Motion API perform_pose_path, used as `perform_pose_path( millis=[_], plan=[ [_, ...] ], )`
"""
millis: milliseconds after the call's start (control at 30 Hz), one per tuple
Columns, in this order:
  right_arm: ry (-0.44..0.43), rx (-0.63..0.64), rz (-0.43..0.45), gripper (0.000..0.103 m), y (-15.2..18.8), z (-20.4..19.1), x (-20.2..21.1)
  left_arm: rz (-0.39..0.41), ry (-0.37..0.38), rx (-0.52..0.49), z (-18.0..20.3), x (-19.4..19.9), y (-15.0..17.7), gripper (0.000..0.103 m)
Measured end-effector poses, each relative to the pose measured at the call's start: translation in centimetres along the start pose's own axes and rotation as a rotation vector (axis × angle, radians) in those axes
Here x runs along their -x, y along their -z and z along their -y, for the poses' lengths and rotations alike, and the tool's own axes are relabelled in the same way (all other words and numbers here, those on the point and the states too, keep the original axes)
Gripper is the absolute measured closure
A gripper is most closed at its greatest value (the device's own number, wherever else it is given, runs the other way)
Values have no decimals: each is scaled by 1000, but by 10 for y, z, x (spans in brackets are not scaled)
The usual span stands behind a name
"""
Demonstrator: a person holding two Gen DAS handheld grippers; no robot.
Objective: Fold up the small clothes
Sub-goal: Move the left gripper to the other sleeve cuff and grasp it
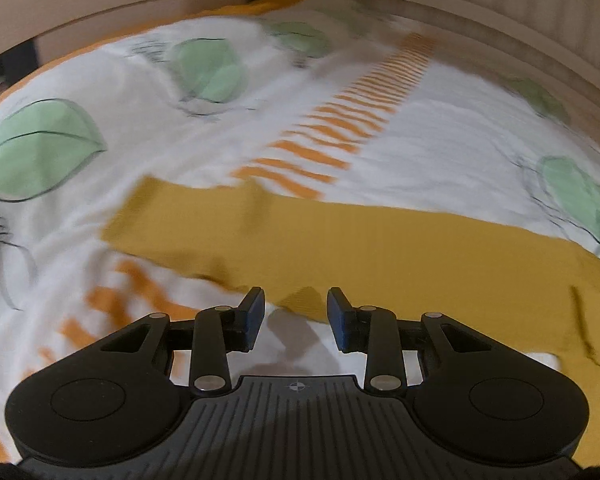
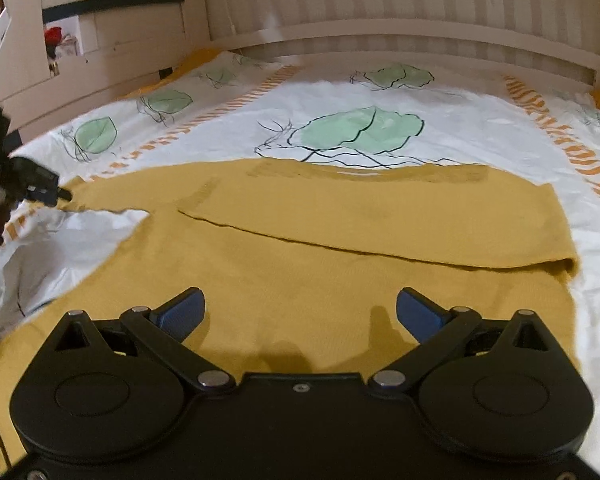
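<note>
The mustard-yellow knit garment, soft and limp, is best pinched at a sleeve edge; both the left gripper and right gripper are held empty, jaws apart.

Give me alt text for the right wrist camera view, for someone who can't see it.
A mustard-yellow garment lies spread on a white bedsheet printed with green leaves, one side already folded over the middle. The right gripper hangs over its near edge, jaws wide open and empty. The left gripper shows at the far left by a sleeve.
</note>
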State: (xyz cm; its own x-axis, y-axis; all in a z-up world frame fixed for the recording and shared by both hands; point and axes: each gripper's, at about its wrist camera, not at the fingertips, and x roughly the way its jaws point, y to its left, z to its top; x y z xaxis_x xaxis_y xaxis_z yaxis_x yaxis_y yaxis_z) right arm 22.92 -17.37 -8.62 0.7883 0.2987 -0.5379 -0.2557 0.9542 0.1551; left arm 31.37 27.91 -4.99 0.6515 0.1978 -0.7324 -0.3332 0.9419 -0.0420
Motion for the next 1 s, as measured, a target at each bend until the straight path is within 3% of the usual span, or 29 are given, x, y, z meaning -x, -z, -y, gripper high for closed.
perform_pose_path(
  millis=[200, 400, 600, 833, 1000],
  plan=[
    [1, -3, -2, 2, -11, -28, -26, 18, -39, 77, -62, -7, -13, 70],
    [21, 92, 4, 2, -10, -65, -52, 12, -47, 152, -106, -25, -17, 70],
    [47, 123, -73, 2, -1, -72, -72, 5, 1, 207, -128, -48, -25, 69],
    [64, 111, -82, 2, 2, -71, -75, 1, 40, 208, -127, -67, -36, 69],
    [61, 109, -85, 1, 1, -70, -76, 20, 69, 272, -131, -69, -35, 70]
  ],
)
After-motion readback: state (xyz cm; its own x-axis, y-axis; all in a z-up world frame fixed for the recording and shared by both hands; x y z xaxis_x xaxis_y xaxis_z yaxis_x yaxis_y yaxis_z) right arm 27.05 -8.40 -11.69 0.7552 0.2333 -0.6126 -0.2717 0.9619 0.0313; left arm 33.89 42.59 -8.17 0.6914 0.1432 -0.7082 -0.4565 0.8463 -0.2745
